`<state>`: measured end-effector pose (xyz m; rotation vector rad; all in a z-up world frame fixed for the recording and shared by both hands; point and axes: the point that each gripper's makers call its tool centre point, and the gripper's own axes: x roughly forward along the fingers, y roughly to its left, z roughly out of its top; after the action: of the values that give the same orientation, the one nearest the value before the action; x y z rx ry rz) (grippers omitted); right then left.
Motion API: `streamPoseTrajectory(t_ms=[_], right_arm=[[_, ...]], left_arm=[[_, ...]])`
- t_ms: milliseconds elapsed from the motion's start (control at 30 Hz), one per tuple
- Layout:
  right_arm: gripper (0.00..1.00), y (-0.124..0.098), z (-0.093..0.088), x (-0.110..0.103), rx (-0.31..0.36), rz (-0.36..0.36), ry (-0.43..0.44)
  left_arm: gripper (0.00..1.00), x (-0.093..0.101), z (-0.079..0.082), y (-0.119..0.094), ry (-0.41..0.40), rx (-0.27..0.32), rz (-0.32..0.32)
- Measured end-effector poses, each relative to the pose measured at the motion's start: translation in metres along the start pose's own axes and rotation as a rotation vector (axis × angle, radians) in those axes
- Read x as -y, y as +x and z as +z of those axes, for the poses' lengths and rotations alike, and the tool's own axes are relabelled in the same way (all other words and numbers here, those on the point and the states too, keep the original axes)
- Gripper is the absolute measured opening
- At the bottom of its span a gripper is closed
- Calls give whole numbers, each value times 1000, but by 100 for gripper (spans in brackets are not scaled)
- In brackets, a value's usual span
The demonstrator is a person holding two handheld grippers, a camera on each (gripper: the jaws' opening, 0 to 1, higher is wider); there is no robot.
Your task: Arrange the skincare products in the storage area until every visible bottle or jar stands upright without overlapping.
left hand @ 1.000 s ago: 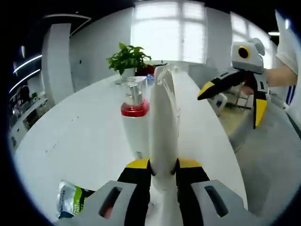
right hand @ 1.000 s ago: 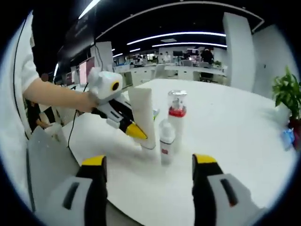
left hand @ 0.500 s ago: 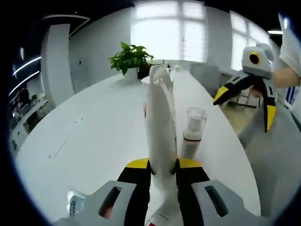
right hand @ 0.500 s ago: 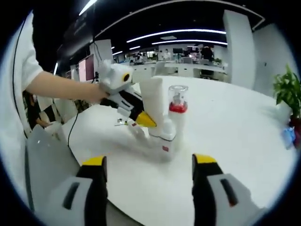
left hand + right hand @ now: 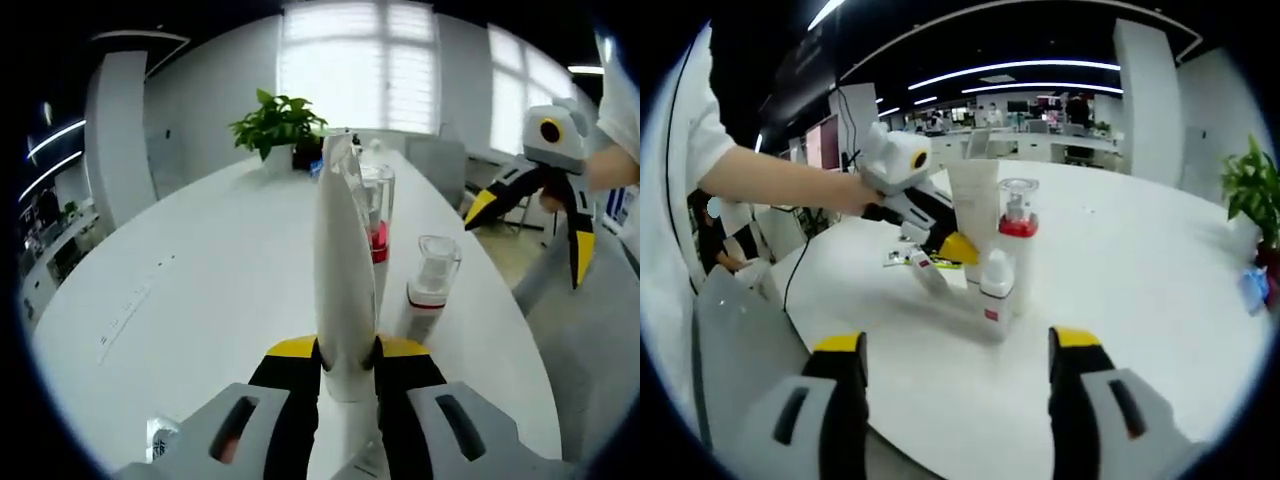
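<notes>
1. While the left gripper (image 5: 346,362) was clamped on it, the white tube (image 5: 343,270) stood near-upright over the table (image 5: 180,300), just beside the red-collared pump bottle (image 5: 1016,250) and small clear-capped bottle (image 5: 996,297)
2. Both bottles stood upright, close together; whether they touched could not be told
3. The right gripper (image 5: 955,400) hovered well apart, jaws wide and empty
4. A sachet (image 5: 908,260) and another small item lay flat behind
5. By my reckoning, the tube awaited release, and the flat pieces remained unsorted
</notes>
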<state>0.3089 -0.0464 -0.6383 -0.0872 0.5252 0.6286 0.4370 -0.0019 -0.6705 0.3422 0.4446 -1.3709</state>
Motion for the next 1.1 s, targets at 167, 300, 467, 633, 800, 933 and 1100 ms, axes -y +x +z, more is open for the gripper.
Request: streamPoseTrajectory(t_ms=[167,300,467,633,800,933,1100], right_arm=[[75,1,1,0,1,1,2],[75,0,1,1,2,0,0],[75,-2,1,2,1,-3,0],[75,-3,2,1,3,-4,-1],[75,-5,5,2,8,-4,-5],[76,-6,7,2,9,1,-9],[78,-6,6,2,8,7,-9]], left_arm=[[17,0,-2,1,15,-15,-3],[20,1,-1,2,18,-17,-3],[23,1,-2,1,22,-31,4],[27,0,-1,-3,16,-39,17],[35,1,-2,-13,2,-53,42],[40,4,-3,-22,-22,-60,65],[42,5,-6,-36,-80,-46,118]])
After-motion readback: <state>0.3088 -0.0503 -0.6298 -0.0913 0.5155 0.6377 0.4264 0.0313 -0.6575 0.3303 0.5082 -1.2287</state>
